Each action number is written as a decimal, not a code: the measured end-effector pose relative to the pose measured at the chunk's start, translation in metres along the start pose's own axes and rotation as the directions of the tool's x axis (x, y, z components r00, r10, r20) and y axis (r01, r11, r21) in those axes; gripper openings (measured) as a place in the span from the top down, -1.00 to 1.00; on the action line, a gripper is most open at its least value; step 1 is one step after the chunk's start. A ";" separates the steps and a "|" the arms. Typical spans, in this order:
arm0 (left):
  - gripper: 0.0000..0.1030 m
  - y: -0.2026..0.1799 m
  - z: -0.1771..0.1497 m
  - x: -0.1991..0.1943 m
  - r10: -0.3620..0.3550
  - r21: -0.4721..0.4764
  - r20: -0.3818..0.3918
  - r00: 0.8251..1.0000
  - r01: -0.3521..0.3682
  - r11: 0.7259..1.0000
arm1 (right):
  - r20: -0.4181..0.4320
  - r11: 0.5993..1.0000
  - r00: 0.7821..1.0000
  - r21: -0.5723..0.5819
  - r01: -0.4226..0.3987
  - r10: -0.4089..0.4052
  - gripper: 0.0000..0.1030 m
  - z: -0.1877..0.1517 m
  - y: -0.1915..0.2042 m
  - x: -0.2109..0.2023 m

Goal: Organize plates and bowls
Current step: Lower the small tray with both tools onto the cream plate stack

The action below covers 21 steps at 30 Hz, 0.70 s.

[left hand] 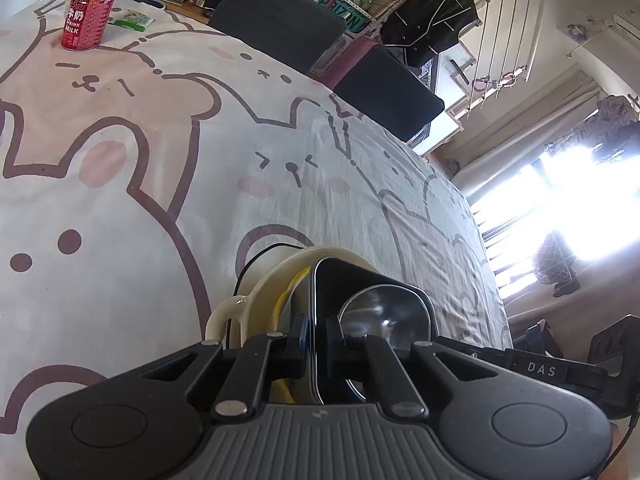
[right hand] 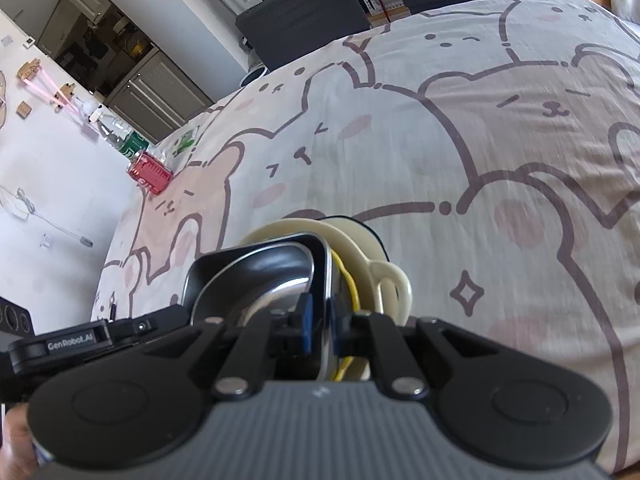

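Steel tray (left hand: 372,300) sits near edge of the table (left hand: 120,184), nested in a cream handled bowl (left hand: 256,296). Left gripper (left hand: 317,340) and right gripper (right hand: 320,326) each pinch opposite rims. Likely light, stiff, slick; thin-rim holds could slip.

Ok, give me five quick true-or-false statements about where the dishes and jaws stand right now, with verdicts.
1. The left gripper clamps the rim of the metal dish. True.
2. The right gripper is empty. False: its jaws are shut on the same dish's opposite rim.
3. The metal dish sits inside the cream bowl. True.
4. The red can lies on its side. False: it stands upright.
5. The cream bowl has no handle. False: a loop handle shows on its side.
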State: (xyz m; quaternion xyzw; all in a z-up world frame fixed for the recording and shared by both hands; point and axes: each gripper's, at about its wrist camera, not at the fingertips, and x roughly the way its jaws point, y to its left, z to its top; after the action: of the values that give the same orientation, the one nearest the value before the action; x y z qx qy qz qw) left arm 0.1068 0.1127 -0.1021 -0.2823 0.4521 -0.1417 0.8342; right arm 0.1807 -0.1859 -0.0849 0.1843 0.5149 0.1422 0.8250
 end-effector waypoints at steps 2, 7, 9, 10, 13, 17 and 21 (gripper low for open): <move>0.83 0.000 0.000 0.000 0.000 -0.002 0.000 1.000 0.000 1.000 | 0.001 1.000 1.000 0.004 -0.003 0.003 0.74 0.000 -0.001 -0.001; 0.83 0.000 0.000 0.000 0.000 0.006 -0.003 1.000 0.000 1.000 | 0.002 1.000 1.000 0.001 -0.004 0.004 0.74 0.000 -0.001 -0.001; 0.82 0.001 0.001 0.000 -0.003 0.004 -0.007 1.000 0.003 1.000 | 0.001 1.000 1.000 0.000 -0.004 0.004 0.74 0.000 -0.001 -0.001; 0.82 0.001 0.001 0.000 -0.003 0.003 -0.009 1.000 0.003 1.000 | -0.001 1.000 1.000 -0.001 -0.002 0.002 0.74 0.000 -0.001 -0.001; 0.82 0.000 0.002 -0.001 0.001 0.014 -0.008 1.000 -0.001 1.000 | -0.002 1.000 1.000 -0.018 0.005 -0.005 0.74 0.000 0.001 0.000; 0.71 -0.002 0.004 -0.003 0.014 0.015 -0.009 1.000 -0.013 1.000 | -0.003 0.999 1.000 -0.051 0.015 -0.015 0.73 -0.001 0.005 -0.001; 0.43 -0.003 0.006 -0.005 0.028 0.026 -0.012 1.000 -0.028 0.999 | -0.003 0.998 1.000 -0.052 0.018 -0.018 0.66 0.001 0.003 -0.003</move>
State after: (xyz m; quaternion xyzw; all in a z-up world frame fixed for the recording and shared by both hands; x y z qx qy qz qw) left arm 0.1089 0.1145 -0.0940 -0.2641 0.4593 -0.1375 0.8369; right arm 0.1802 -0.1842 -0.0808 0.1579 0.5140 0.1484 0.8300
